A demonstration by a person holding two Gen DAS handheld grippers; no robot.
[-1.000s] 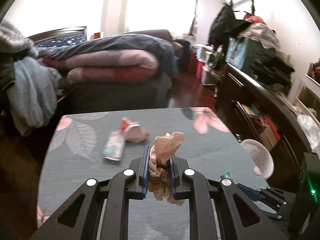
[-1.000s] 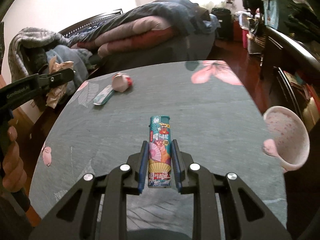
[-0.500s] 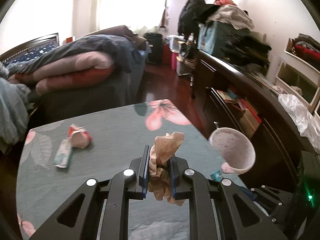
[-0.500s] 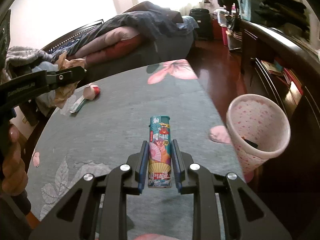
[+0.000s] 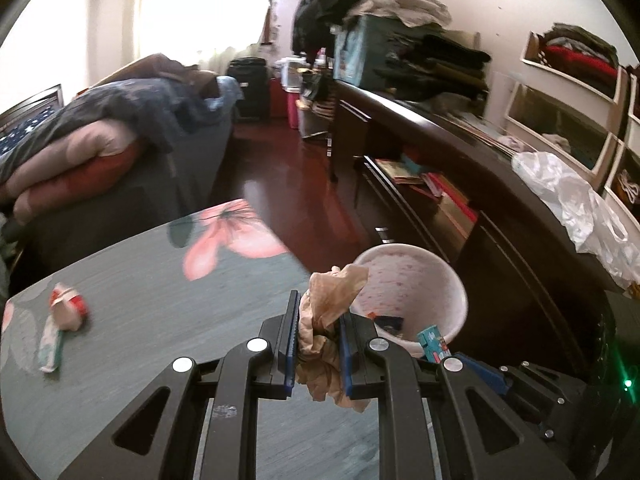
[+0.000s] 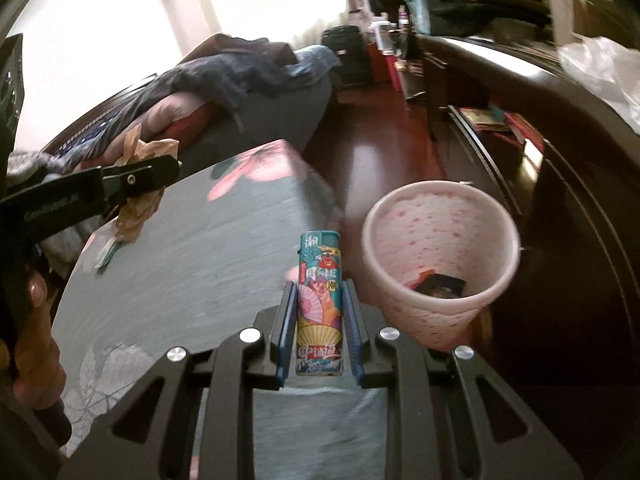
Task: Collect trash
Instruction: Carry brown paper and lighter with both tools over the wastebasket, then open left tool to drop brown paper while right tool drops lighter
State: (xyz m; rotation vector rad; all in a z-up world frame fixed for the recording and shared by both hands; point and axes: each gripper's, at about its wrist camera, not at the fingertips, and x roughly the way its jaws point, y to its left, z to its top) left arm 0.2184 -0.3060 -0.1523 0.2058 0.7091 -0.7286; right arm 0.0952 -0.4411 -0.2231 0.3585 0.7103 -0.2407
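Two grippers each grip trash above the bench (image 5: pixel 168 320): the left gripper (image 5: pixel 318 332) pinches a crumpled brown paper (image 5: pixel 332 300), the right gripper (image 6: pixel 320 312) clamps a printed lighter (image 6: pixel 320 292), beside the pink bin (image 6: pixel 440 248) past the bench edge.

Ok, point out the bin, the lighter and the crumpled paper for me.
bin (image 6: pixel 436 220), right wrist view, inner back wall.
lighter (image 6: pixel 320 280), right wrist view, middle of its printed body.
crumpled paper (image 5: pixel 334 294), left wrist view, upper part above the fingers.
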